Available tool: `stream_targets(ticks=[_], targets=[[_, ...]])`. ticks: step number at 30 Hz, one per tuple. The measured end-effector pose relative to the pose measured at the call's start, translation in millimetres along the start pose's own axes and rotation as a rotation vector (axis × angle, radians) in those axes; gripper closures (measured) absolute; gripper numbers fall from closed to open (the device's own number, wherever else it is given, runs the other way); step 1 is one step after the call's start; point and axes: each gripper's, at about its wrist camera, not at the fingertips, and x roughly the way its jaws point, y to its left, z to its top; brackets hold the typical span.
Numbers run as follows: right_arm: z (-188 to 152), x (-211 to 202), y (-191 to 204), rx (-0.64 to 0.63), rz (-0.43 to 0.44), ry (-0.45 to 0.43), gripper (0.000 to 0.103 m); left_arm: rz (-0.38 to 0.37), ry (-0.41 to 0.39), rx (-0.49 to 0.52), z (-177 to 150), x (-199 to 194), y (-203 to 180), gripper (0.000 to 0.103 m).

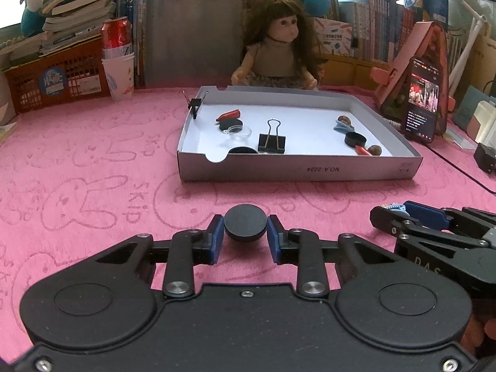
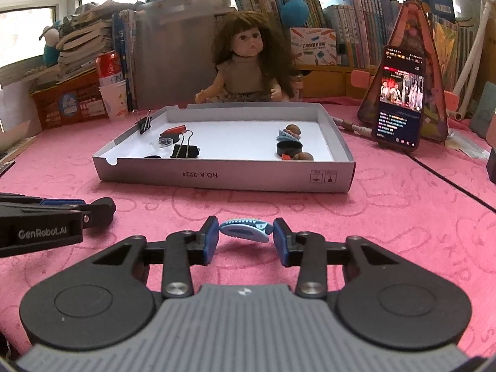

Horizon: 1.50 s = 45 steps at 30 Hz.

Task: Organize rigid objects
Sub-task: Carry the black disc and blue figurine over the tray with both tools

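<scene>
A black round disc (image 1: pixel 245 221) sits between the blue pads of my left gripper (image 1: pixel 245 236), which is shut on it just above the pink cloth. In the right wrist view my right gripper (image 2: pixel 245 235) is shut on a light blue hair clip (image 2: pixel 245 231), held by its two ends. That clip's tip (image 1: pixel 393 207) also shows at the right gripper's fingers in the left wrist view. Ahead stands a shallow grey box (image 1: pixel 297 170), also seen as the box (image 2: pixel 223 179), holding a black binder clip (image 1: pixel 272 142), a clear lid, black discs, walnuts and a red piece.
Behind the box sits a doll (image 1: pixel 279 52). A phone (image 1: pixel 423 102) leans on a stand at the right, with a cable across the cloth. At the left are a paper cup (image 1: pixel 119 74), a red can and an orange crate. Books line the back.
</scene>
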Motion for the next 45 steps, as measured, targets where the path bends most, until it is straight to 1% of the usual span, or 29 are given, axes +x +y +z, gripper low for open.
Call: stream_targets(ticks=[6, 19, 28, 45], targets=[[7, -4, -2, -0.007, 0.0, -0.016, 0.06, -0.009, -0.005, -0.017, 8, 1, -3, 0.075], [18, -3, -9, -0.008, -0.004, -0.01, 0.06, -0.037, -0.039, -0.024, 28, -2, -8, 0.075], [28, 0, -13, -0.019, -0.003, -0.017, 0.059, -0.035, -0.059, -0.015, 39, -1, -14, 0.075], [43, 11, -18, -0.021, -0.005, -0.023, 0.059, -0.015, -0.068, -0.034, 58, 15, -10, 0.075]])
